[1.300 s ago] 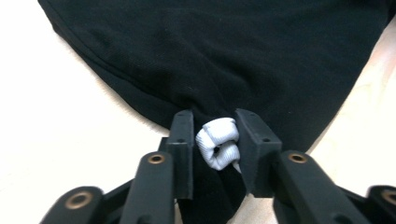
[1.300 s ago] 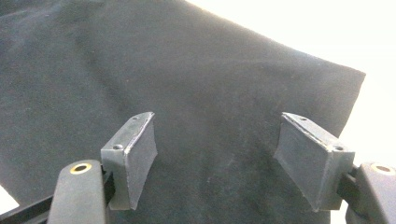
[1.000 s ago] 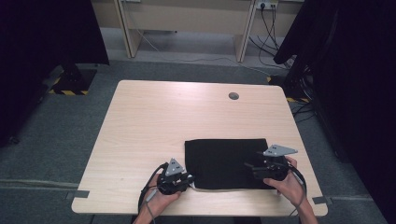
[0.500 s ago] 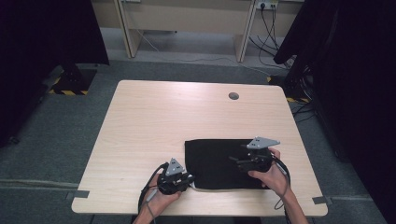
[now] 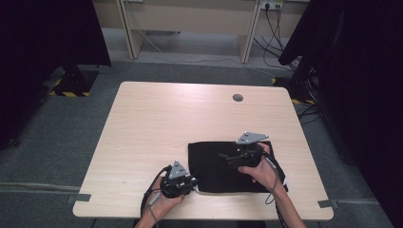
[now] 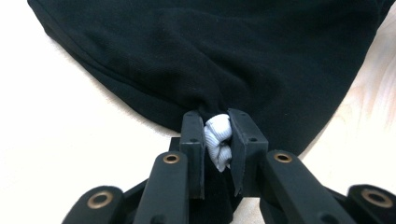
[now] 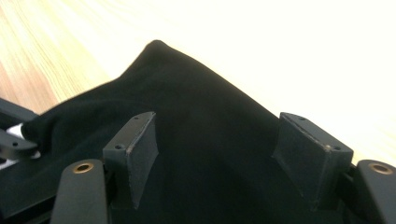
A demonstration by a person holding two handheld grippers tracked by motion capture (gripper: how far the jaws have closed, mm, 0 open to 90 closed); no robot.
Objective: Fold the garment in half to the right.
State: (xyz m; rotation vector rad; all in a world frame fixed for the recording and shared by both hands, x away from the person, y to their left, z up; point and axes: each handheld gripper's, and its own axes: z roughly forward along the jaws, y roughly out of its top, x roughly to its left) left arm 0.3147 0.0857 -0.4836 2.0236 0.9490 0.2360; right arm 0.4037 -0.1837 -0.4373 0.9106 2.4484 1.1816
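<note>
A black cloth (image 5: 223, 164) lies spread flat on the pale wooden worktop (image 5: 157, 123), toward its near edge at about 5 o'clock from the centre; it is roughly rectangular, soft, matte, with gentle folds; its corner at 7 o'clock is gathered into a bunch, where a pale grey ribbed patch (image 6: 218, 140) of fabric shows, pinched between the jaws of the left hand-held gripper (image 6: 217, 140); the rest rests on the wood.

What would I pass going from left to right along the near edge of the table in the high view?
Bare table → left gripper, shut on the cloth's corner → black cloth → right gripper, open above the cloth → bare table again.
</note>
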